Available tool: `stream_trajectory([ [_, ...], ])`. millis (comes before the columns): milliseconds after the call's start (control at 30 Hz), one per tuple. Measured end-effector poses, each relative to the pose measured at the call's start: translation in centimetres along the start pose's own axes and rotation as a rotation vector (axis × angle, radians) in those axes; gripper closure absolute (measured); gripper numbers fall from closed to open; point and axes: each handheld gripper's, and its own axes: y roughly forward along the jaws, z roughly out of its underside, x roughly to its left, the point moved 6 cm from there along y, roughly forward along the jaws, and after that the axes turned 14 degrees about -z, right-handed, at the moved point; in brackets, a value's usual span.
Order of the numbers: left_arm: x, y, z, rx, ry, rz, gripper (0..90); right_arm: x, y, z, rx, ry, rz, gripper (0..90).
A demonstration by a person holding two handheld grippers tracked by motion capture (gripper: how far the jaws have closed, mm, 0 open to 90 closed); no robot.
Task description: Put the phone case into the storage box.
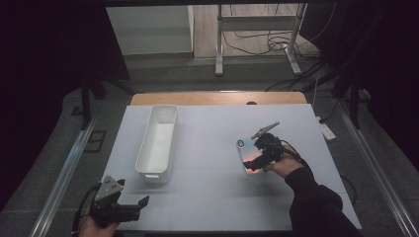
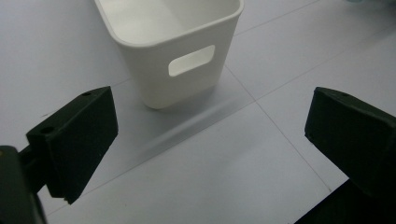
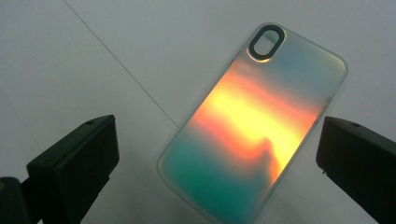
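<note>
A phone case [image 3: 247,130] with a teal and orange sheen and an oval camera hole lies flat on the white table, right of centre [image 1: 245,152]. My right gripper [image 3: 217,163] hovers just above it, open, one jaw on each side of the case's lower half. In the high view the right gripper [image 1: 256,165] covers the case's near end. A long white bin [image 1: 158,143] stands left of centre, empty. My left gripper [image 1: 141,207] is open at the near left corner, with the bin's handle end [image 2: 177,51] in front of it and nothing between its jaws [image 2: 212,140].
The white mat [image 1: 212,197] covers the table, with a wooden strip [image 1: 217,98] showing at its far edge. Beyond the table stand a metal frame [image 1: 257,44] and loose cables on the floor. A rail [image 1: 64,173] runs along the left side.
</note>
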Motion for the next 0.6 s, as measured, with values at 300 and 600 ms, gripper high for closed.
stream_trajectory([
  [300, 0.0, 0.0, 0.0, 0.002, 0.003, -0.001, 3.5, -0.2, 1.2, -0.6, 0.018, -0.014, -0.001, 0.0],
  [600, 0.0, 0.0, 0.0, 0.002, 0.005, -0.001, 3.6, -0.3, 2.2, -1.5, 0.045, -0.015, 0.007, 3.3],
])
